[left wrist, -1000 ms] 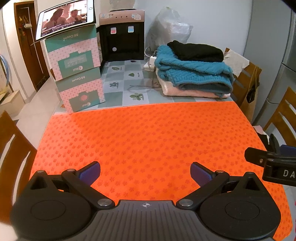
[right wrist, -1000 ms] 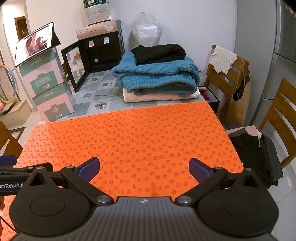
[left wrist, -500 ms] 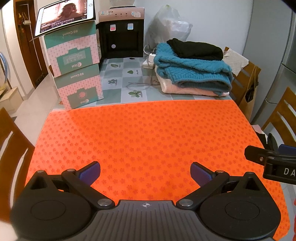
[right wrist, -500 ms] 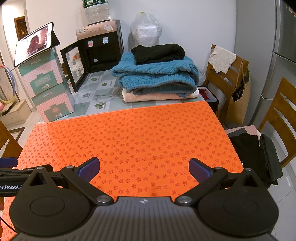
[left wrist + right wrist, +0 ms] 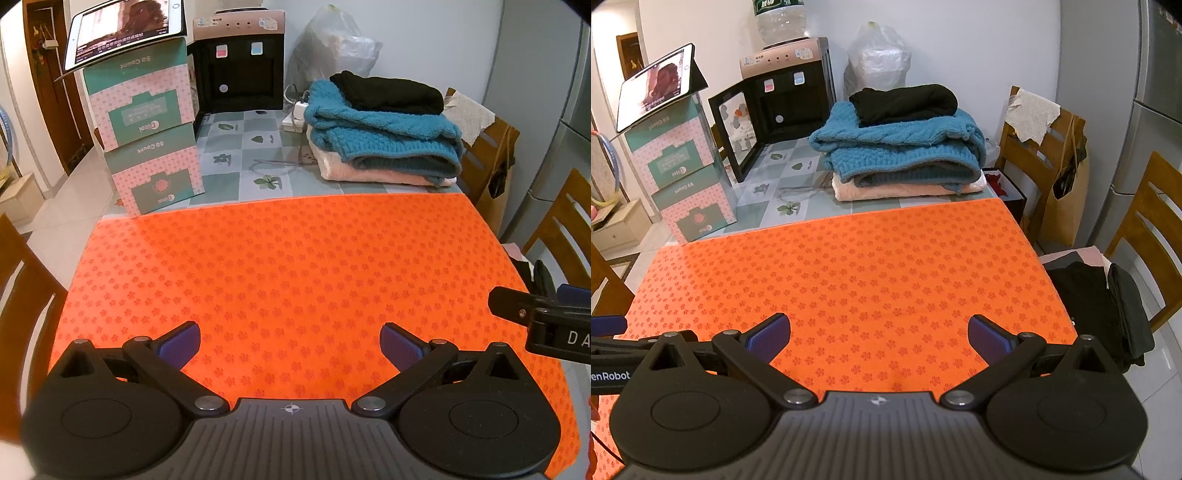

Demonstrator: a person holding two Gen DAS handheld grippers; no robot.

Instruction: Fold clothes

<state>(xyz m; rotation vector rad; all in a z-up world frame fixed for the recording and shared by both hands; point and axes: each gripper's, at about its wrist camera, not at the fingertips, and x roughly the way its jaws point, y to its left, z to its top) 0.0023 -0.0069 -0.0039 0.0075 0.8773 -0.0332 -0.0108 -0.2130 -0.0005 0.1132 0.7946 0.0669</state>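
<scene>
An orange mat with a small flower print covers the near part of the table, with no garment on it. At the table's far side sits a folded stack: a black garment on top, a teal knit sweater in the middle, a pale pink one at the bottom. My left gripper hangs open over the mat's near edge, holding nothing. My right gripper is open too, beside it on the right. Dark clothes lie on a chair at the right.
Two stacked pink-and-green boxes with a tablet on top stand far left. A water dispenser and a plastic bag are at the back. Wooden chairs stand right, another left. A fridge fills the right edge.
The left wrist view has shifted slightly, so the boxes and stack sit a little lower and nearer. Both grippers stay open and the mat is unchanged.
</scene>
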